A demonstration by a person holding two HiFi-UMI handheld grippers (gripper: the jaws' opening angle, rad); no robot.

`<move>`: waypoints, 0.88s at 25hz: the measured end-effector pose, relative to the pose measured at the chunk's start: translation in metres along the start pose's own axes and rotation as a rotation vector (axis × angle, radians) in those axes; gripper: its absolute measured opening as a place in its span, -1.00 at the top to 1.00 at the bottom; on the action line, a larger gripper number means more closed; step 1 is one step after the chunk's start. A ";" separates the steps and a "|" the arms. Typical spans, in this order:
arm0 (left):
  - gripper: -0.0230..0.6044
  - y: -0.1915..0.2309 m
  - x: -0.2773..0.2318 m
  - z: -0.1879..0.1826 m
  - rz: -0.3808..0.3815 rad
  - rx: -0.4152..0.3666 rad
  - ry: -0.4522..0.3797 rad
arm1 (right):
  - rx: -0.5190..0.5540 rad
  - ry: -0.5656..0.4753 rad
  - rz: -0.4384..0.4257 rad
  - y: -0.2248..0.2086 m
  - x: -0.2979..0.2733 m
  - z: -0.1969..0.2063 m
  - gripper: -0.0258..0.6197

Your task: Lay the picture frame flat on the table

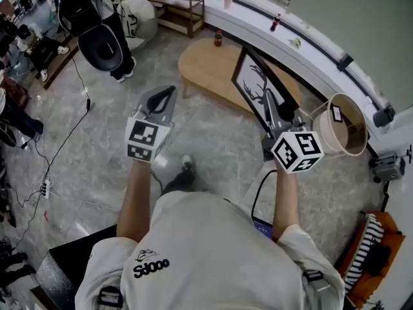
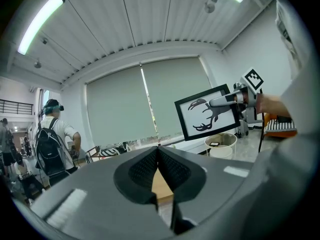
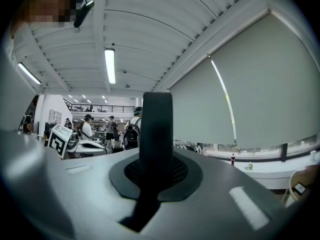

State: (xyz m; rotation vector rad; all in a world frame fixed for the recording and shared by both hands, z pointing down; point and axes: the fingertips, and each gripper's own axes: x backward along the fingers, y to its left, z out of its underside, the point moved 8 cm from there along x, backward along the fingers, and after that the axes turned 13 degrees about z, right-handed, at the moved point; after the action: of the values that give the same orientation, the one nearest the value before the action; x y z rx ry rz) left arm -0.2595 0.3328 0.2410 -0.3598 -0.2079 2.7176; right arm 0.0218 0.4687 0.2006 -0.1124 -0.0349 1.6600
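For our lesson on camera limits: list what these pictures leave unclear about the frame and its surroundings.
- Right gripper view: the picture frame shows edge-on, so its picture is hidden.
- Head view: the frame's lower corner is behind the right gripper.
- Head view: the card in the bin is too small to read.

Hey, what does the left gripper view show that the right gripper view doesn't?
Left gripper view only: the picture frame face-on with its antler print, pinched by the right gripper. Right gripper view only: the frame edge-on between its own jaws, and a bottle on the ledge. Both: the grey blinds and a person wearing a backpack.
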 end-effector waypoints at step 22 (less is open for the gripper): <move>0.89 0.172 -0.177 -0.007 0.020 0.034 0.002 | 0.001 0.028 0.001 -0.066 -0.222 -0.021 0.88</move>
State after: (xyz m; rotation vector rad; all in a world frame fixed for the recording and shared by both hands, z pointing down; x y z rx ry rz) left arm -0.1612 0.1061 0.2398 -0.3574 -0.1585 2.7368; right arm 0.1084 0.2528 0.1970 -0.1351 -0.0127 1.6589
